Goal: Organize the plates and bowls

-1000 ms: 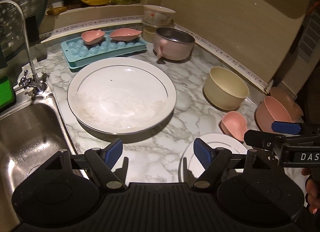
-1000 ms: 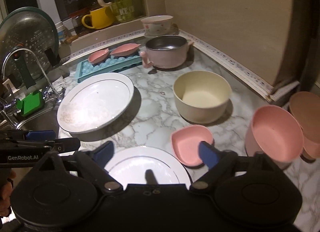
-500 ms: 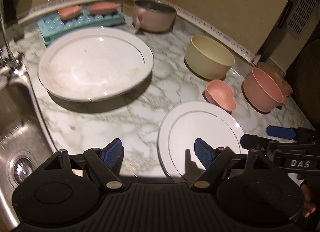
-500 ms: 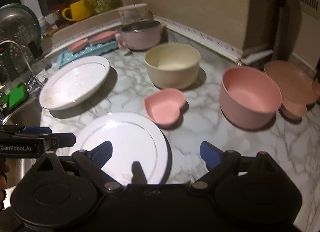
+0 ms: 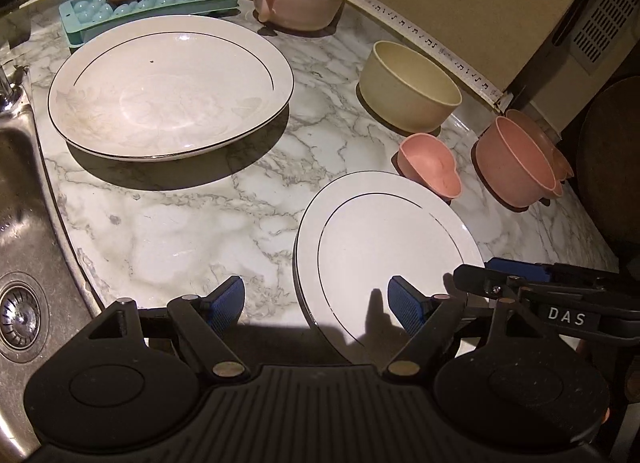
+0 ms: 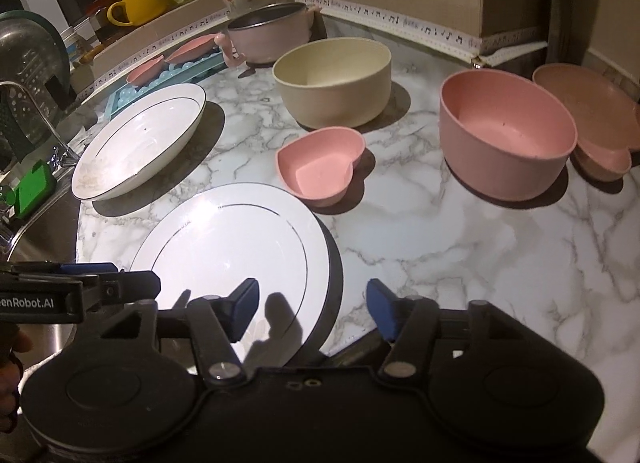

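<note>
Both grippers sit low over the near edge of the marble counter [image 5: 168, 231], aimed at the small white plate [image 5: 384, 239] that lies flat there; the left gripper [image 5: 316, 301] straddles the plate's left rim, its right pad over the plate and its left pad over bare marble, jaws spread and clasping nothing; the right gripper [image 6: 312, 305] brackets the plate's right rim in the same way, and its jaws have just been closing, though the rim between them does not look pinched yet, so it reads as released. Working the plate from two sides fits a flat, thin-edged dish that offers little to grab from above; the likely intent is to lift it and stack it on the large white plate [image 5: 168, 87], which rests further back to the left beside the sink [image 5: 24, 231]. The bowls wait unsorted on the far right: a cream bowl [image 6: 334, 81], a pink heart-shaped dish [image 6: 320, 165] just beyond the small plate, and a pink bowl [image 6: 506, 131] next to a wider pink dish [image 6: 592, 107]; nothing has been nested yet, so the task seems early.
</note>
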### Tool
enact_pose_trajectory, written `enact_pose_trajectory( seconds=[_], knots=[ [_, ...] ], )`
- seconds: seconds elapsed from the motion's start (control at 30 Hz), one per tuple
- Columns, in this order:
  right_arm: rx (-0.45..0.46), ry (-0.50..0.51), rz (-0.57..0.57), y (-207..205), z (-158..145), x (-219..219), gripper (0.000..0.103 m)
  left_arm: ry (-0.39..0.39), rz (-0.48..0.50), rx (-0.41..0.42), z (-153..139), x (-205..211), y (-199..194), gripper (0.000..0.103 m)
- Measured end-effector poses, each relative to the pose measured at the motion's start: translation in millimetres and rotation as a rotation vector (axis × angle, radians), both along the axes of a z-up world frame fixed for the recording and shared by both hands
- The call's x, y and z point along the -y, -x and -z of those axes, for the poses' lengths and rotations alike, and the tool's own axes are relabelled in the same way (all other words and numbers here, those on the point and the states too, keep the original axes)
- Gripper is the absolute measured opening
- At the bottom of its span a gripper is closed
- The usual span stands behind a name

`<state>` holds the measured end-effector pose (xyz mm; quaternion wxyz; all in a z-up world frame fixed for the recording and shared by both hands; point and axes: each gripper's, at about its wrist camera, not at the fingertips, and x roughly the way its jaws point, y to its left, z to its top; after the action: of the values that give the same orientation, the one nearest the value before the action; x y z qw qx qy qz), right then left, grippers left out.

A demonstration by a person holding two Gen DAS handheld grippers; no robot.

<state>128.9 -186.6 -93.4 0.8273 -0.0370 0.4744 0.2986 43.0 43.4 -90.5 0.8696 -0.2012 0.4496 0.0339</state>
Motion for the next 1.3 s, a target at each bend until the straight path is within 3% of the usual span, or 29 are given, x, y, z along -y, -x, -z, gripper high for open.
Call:
enact_pose_trajectory(
  seconds=[0.13,0.23,0.3,0.37,0.53,0.7,1.03,1.3],
  knots=[
    [-0.026,-0.018,0.000,-3,2,1,0.049,0.008,0.004,0.004,0,2,-1,0.076],
    [-0.035,-0.029,-0.001,-5,2,3,0.042,0.027,0.002,0.009,0,2,-2,0.058],
    [-0.044,-0.038,0.003,-8,2,5,0.039,0.054,-0.005,0.008,1,-1,-3,0.041],
    [-0.057,-0.050,0.008,-11,2,8,0.037,0.076,-0.017,0.004,3,-3,-4,0.034],
    [-0.082,-0.073,0.018,-17,4,12,0.028,0.116,-0.055,0.005,3,-12,-3,0.029],
    [-0.118,-0.095,0.012,-20,6,12,0.012,0.132,-0.061,0.000,5,-14,-3,0.024],
    [-0.118,-0.080,0.002,-21,3,5,0.011,0.145,-0.093,-0.001,5,-21,1,0.021],
    [-0.098,-0.083,-0.015,-24,-10,-11,0.011,0.126,-0.133,0.026,-12,-29,5,0.021]
  ],
)
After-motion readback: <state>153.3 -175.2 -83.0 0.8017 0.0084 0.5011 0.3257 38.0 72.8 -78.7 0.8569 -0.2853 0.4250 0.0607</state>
